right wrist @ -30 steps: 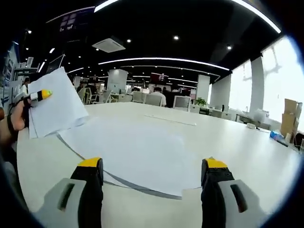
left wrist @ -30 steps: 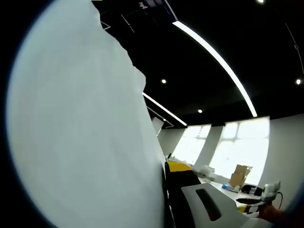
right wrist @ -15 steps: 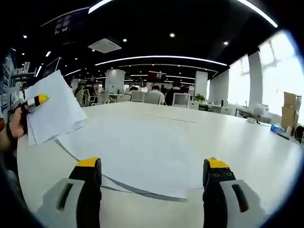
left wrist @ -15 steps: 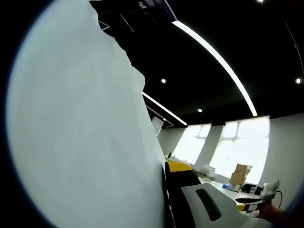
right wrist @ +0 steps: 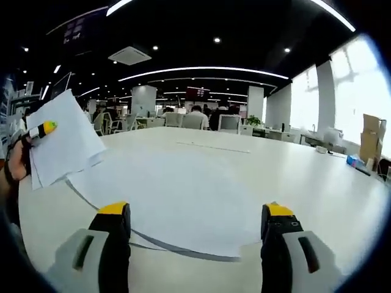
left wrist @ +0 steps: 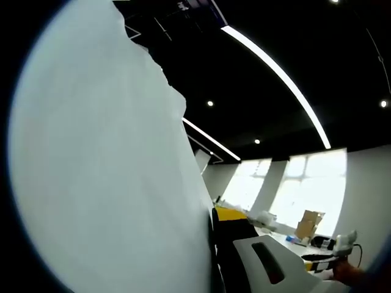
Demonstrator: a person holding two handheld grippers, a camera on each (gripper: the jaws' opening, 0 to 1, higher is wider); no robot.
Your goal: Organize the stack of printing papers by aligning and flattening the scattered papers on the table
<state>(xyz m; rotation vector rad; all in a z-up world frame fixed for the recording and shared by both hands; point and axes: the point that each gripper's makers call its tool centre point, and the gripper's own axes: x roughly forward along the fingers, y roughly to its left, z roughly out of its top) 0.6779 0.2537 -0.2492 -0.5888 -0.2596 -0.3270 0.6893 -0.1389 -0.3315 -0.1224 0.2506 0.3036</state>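
A bundle of white printing papers [left wrist: 104, 171] stands upright along my left gripper [left wrist: 215, 215], which is shut on it; one yellow-tipped jaw shows beside the sheets. In the right gripper view the same bundle [right wrist: 64, 146] hangs above the table's left side, pinched by the left gripper [right wrist: 44, 129], with a hand [right wrist: 12, 174] behind it. More sheets [right wrist: 177, 189] lie flat and overlapping on the white table [right wrist: 305, 183], just beyond my right gripper [right wrist: 195, 215]. That gripper is open, its jaws wide apart, nothing between them.
People sit at desks with chairs and monitors [right wrist: 195, 119] beyond the table's far edge. A cardboard box [right wrist: 369, 137] and a small blue item [right wrist: 354, 161] are at the right by the windows. A thin strip [right wrist: 214, 148] lies further out on the table.
The right gripper view has shifted slightly, so the held bundle sits a little further left in it. The left gripper keeps its hold on the papers; the flat sheets have not moved.
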